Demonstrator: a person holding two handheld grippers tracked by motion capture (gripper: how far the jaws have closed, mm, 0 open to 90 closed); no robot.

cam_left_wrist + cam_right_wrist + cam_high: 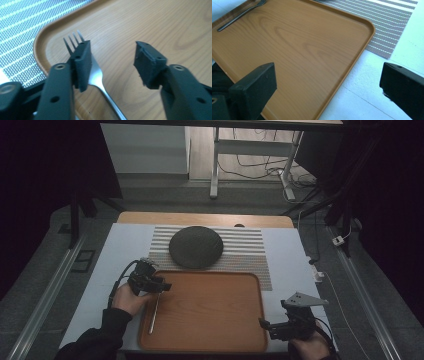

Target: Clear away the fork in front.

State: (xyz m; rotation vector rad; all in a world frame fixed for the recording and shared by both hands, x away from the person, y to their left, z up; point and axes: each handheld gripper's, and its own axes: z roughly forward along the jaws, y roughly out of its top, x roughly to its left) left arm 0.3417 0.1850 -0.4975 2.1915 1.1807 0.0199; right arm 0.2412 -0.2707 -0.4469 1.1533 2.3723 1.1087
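A metal fork lies along the left side of a wooden tray, tines pointing away from me. My left gripper hovers low over the fork's head. In the left gripper view the fork rests flat on the tray, its neck passing under the left pad, and the left gripper is open with neither pad pressing on it. My right gripper sits off the tray's near right corner. In its own view the right gripper stands wide open and empty, with the tray and fork beyond.
A dark round dome-shaped dish sits on a striped placemat just behind the tray. White table surface flanks the tray on both sides. Beyond the table stand a desk frame and floor cables.
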